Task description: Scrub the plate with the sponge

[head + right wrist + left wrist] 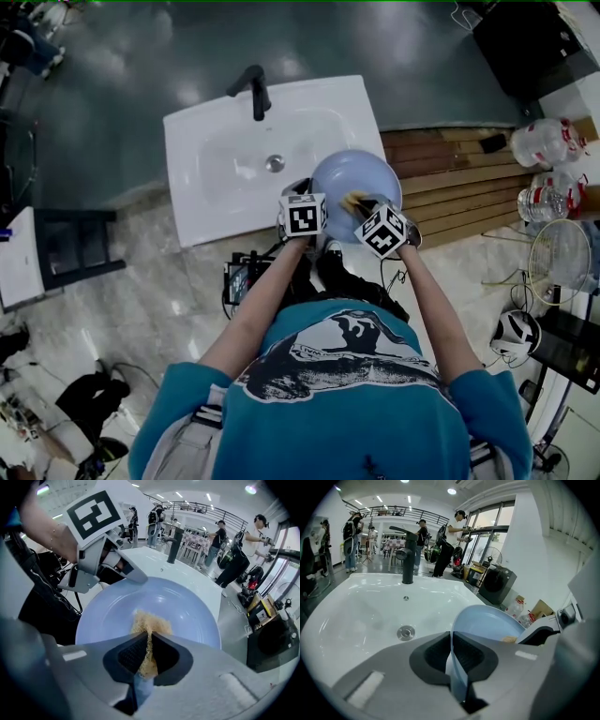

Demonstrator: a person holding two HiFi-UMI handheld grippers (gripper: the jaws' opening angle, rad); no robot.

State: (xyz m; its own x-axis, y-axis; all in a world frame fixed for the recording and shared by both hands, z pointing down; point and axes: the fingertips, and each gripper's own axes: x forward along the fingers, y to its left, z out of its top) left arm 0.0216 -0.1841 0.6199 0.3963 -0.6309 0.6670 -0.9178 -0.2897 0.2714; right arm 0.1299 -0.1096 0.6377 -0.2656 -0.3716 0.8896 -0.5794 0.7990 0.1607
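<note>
A pale blue plate (356, 178) is held over the right end of the white sink (216, 159). My left gripper (305, 202) is shut on the plate's near rim; in the left gripper view the rim (454, 667) runs edge-on between the jaws, with the plate (487, 623) rising beyond. My right gripper (361, 208) is shut on a tan scouring sponge (354, 200). In the right gripper view the sponge (149, 623) presses on the plate's inner face (187, 616), and the left gripper (143, 578) grips the far rim.
A black faucet (255, 89) stands at the sink's back, and the drain (274, 163) sits in the basin. A slatted wooden platform (450, 178) lies to the right, with plastic water bottles (548, 141) beyond it. A dark chair (70, 248) stands at the left. People stand in the background (454, 536).
</note>
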